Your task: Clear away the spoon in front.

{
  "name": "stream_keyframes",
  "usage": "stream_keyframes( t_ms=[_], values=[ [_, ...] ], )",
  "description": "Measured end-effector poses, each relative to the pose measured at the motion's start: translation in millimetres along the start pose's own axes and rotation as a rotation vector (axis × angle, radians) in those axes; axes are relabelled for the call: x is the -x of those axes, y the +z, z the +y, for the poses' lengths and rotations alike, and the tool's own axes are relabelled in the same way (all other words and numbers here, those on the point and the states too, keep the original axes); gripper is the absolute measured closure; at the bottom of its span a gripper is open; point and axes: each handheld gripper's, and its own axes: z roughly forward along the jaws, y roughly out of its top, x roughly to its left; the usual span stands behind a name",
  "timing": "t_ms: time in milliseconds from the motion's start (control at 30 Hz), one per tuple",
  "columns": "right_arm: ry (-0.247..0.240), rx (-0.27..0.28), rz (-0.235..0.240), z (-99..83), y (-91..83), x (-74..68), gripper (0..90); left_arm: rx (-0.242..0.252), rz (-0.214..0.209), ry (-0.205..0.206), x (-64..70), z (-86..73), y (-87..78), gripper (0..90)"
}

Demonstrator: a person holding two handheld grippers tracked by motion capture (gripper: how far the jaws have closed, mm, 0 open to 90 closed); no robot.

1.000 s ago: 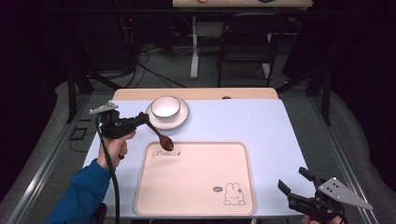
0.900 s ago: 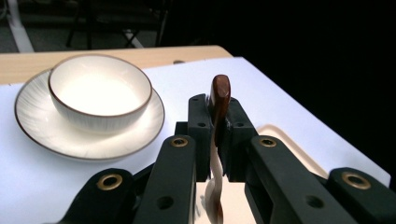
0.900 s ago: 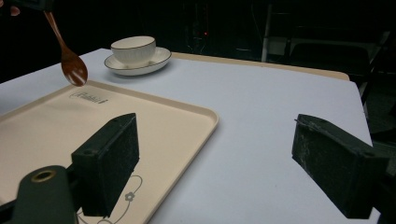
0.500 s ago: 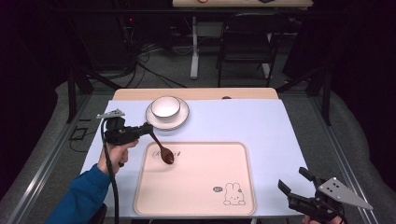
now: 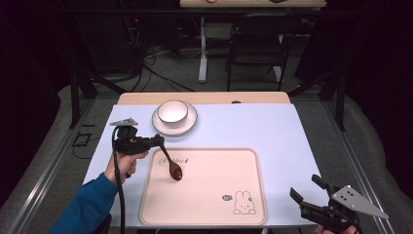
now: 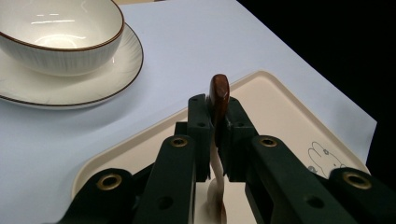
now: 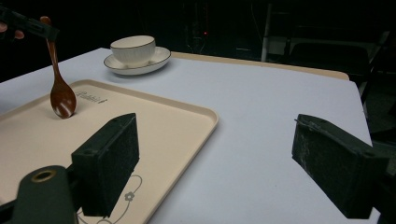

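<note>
On the pale blue tabletop [image 5: 253, 129], left gripper [image 5: 160, 142] pinches the brown wooden spoon [image 5: 172, 165] by its handle tip, long axis hanging near-vertical, bowl just over the beige tray [image 5: 214, 195]; right gripper [image 5: 307, 195] gapes empty, well apart.

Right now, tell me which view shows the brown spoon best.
The right gripper view: the whole spoon hangs side-on from the left gripper, bowl low over the tray. The high view shows it small, from above. The left gripper view shows just its handle end clamped between the jaws.
</note>
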Motion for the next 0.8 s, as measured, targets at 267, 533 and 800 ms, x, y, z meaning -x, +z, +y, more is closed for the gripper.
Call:
stream_keyframes(
  t_ms=[267, 533, 800],
  values=[
    [0.0, -0.002, -0.002, 0.1, 0.0, -0.2, 14.0, -0.023, 0.012, -0.036, -9.1, -2.8, 9.1, 81.6],
    [0.004, -0.002, -0.002, 0.0, 0.1, -0.2, 14.0, -0.036, 0.017, -0.065, -15.2, -5.7, 17.5, 79.7],
    [0.006, -0.003, -0.005, 0.0, 0.1, -0.2, 14.0, -0.083, 0.022, -0.082, -21.6, -10.0, 31.1, 76.7]
  ],
)
